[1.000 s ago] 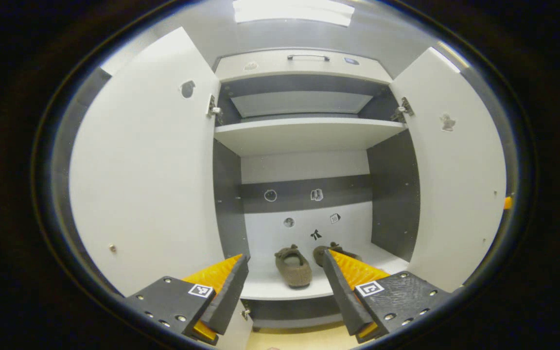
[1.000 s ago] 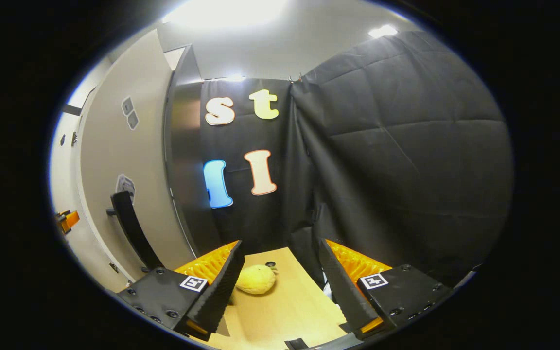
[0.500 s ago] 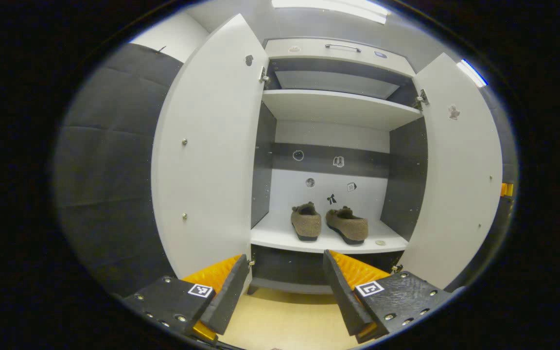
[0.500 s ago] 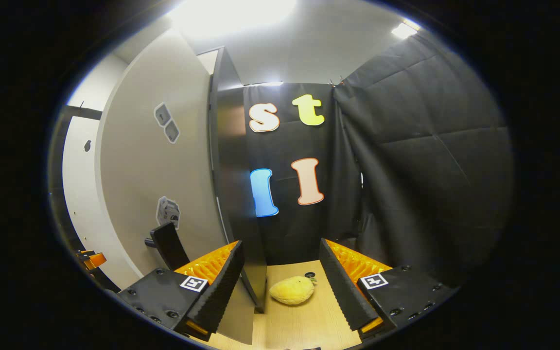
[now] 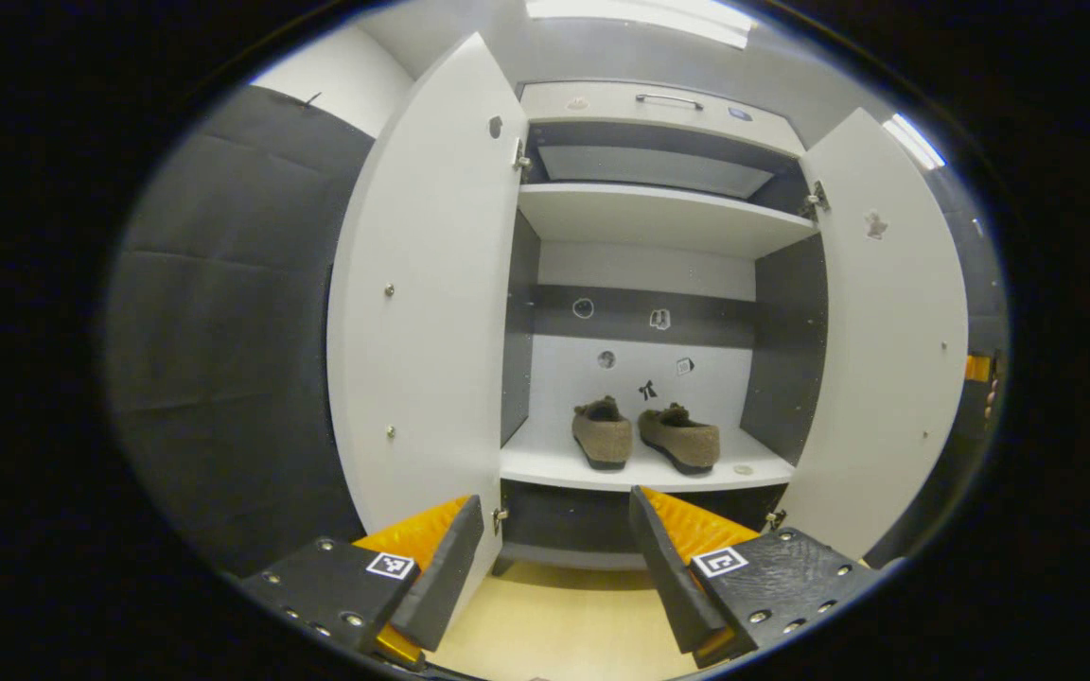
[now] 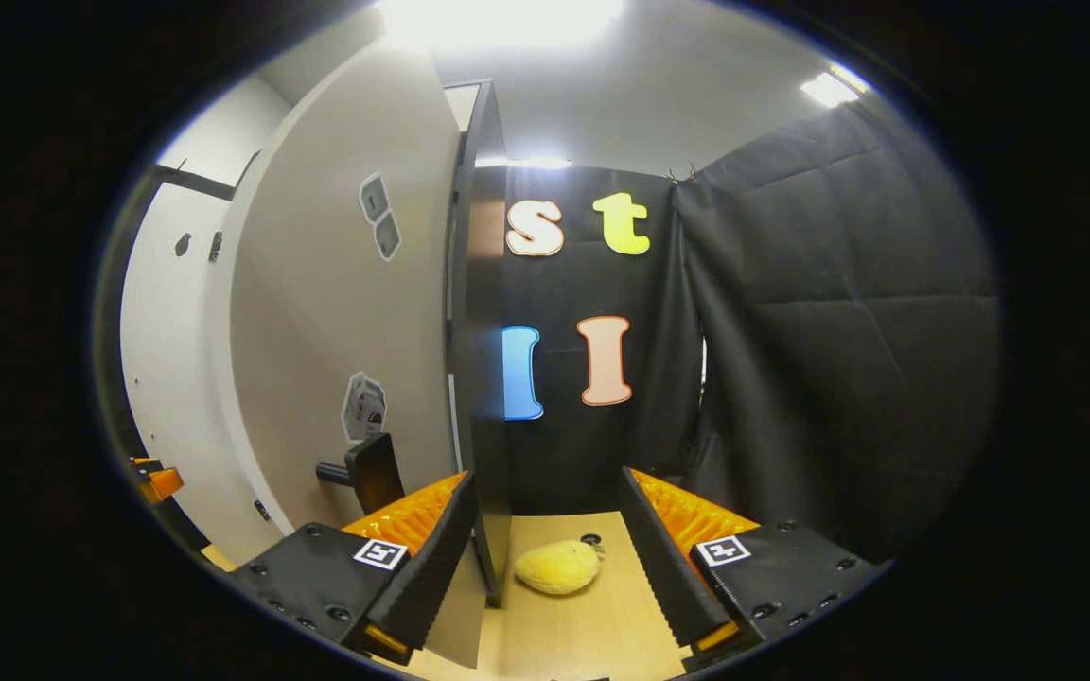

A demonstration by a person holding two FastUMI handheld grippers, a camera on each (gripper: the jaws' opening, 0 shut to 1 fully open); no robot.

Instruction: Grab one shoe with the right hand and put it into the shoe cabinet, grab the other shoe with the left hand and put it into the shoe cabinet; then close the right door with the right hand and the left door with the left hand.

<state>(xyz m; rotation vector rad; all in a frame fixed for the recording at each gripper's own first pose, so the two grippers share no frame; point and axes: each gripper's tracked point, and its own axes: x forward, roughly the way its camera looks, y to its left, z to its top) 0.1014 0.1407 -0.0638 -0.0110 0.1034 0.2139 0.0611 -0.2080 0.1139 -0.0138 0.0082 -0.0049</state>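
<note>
Grippers spread wide and empty: the right gripper [image 6: 545,567] faces the right door's [image 6: 346,312] outer edge at 12 o'clock, where a glancing push could slip off; the left gripper [image 5: 554,567] faces both brown shoes [image 5: 644,435] on the cabinet's lower shelf [image 5: 545,463], left door [image 5: 422,303] at 10 o'clock.

My left gripper view faces straight into the open shoe cabinet [image 5: 649,218] from low, a little back. My right gripper view looks along the right door [image 6: 337,312], close, toward the booth wall; both views show that door.
</note>
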